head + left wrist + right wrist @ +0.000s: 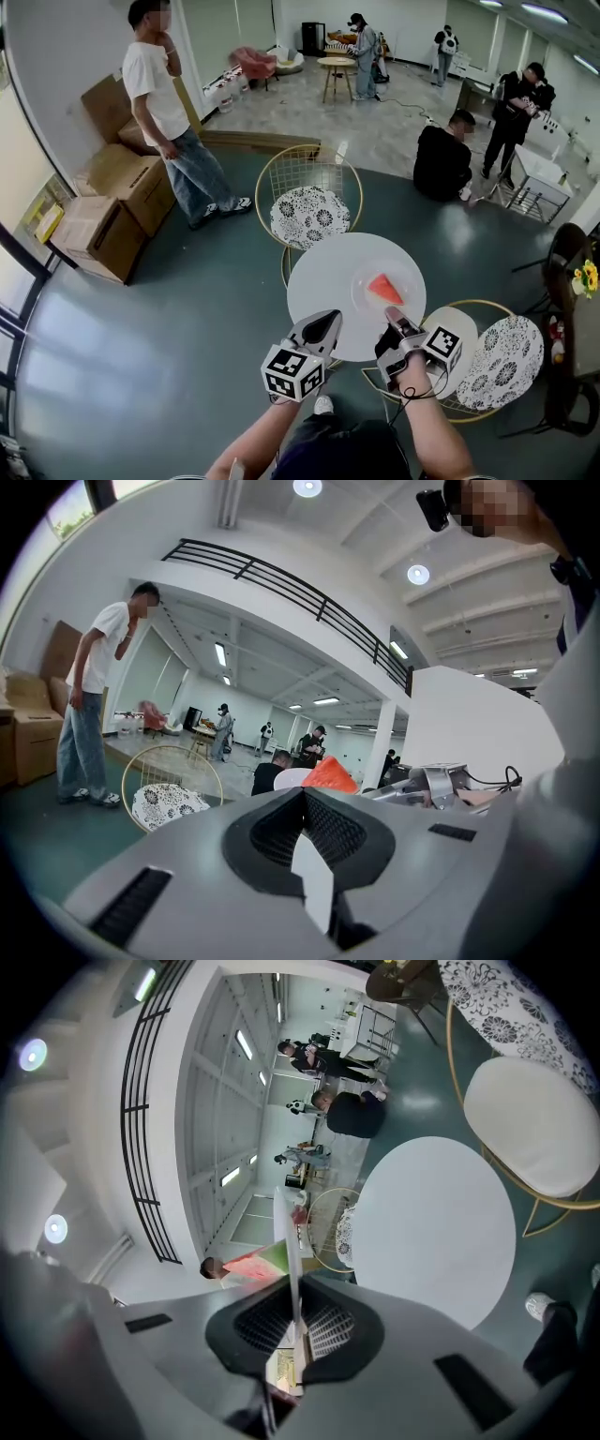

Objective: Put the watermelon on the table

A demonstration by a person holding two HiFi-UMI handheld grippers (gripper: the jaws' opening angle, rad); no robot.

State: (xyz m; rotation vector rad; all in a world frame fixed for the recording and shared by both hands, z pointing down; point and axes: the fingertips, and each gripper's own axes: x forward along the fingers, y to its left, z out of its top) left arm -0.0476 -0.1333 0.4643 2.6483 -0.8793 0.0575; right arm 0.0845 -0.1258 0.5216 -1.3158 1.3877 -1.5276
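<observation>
A red watermelon slice (pixel 384 288) lies on a thin pale plate (pixel 364 278) over the right half of the round white table (pixel 323 277). My right gripper (pixel 395 317) is at the plate's near edge. In the right gripper view its jaws (pixel 292 1283) are shut on the plate's rim (pixel 286 1227), with the slice (pixel 246 1266) just left of it. I cannot tell whether the plate touches the table. My left gripper (pixel 324 327) hovers at the table's near edge, shut and holding nothing. From the left gripper (pixel 303 794) the slice (pixel 328 773) shows just ahead.
A gold wire chair with a patterned cushion (pixel 309 214) stands behind the table. Two more chairs (pixel 506 361) stand at its right front. Cardboard boxes (pixel 112 206) and a standing person (pixel 164 112) are at the left. Another person sits on the floor (pixel 442 159).
</observation>
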